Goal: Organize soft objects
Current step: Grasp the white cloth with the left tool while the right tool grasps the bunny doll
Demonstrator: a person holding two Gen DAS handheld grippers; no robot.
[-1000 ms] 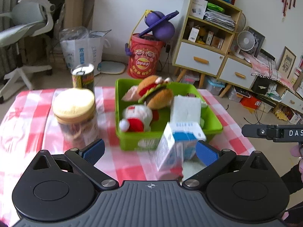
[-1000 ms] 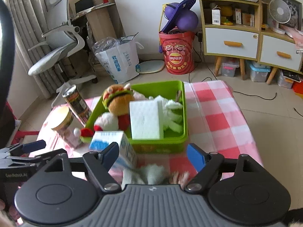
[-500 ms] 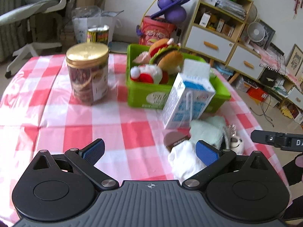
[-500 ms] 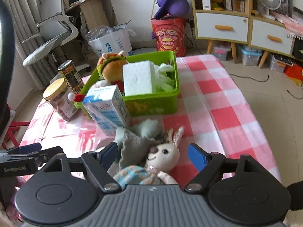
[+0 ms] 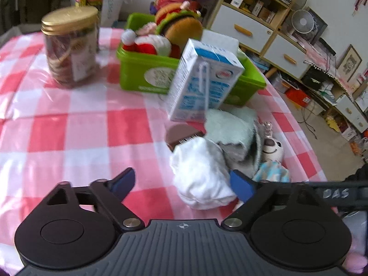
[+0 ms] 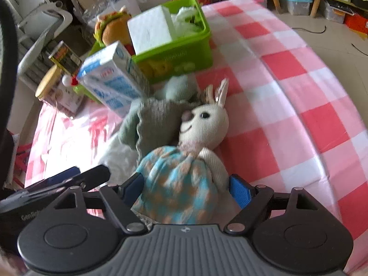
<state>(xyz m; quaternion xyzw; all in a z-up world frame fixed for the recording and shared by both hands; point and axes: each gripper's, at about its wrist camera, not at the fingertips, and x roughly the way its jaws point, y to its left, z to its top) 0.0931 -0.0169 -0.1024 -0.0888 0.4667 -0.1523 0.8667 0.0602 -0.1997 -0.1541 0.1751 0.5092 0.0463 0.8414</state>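
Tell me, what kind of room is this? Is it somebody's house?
Most likely a room in someone's home. A table with a pink checked cloth stands before a wooden shelf unit stuffed with boxes and papers, a small desk fan sits nearby, and a swivel office chair stands behind the table.

rabbit doll [image 6: 202,124] skirt blurred, jar [image 5: 70,46] label unreadable, brown item [image 5: 181,134] partly hidden
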